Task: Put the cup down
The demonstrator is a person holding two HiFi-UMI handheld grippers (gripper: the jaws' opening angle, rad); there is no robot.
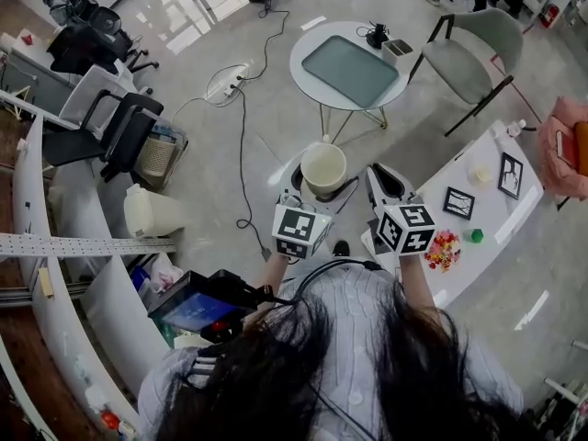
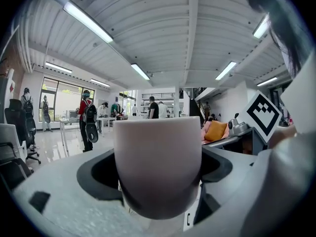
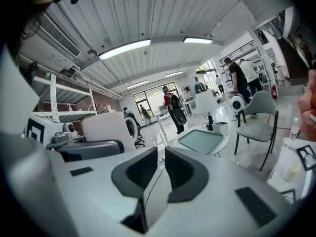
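Observation:
A cream cup [image 1: 323,168] is held upright in the air above the floor, clamped between the jaws of my left gripper [image 1: 322,188]. In the left gripper view the cup [image 2: 158,157] fills the middle, with the dark pads [image 2: 98,174] pressing on both its sides, so my left gripper [image 2: 158,174] is shut on it. My right gripper [image 1: 387,185] hovers just right of the cup, apart from it. In the right gripper view my right gripper [image 3: 160,169] has its jaws together with nothing between them, and the cup [image 3: 106,126] shows at the left.
A round table [image 1: 308,44] bearing a grey tray stands ahead, with a grey chair [image 1: 469,58] to its right. A white table [image 1: 487,232] at the right holds framed pictures and small coloured items. Office chairs [image 1: 119,127] and a floor cable [image 1: 242,145] lie at the left.

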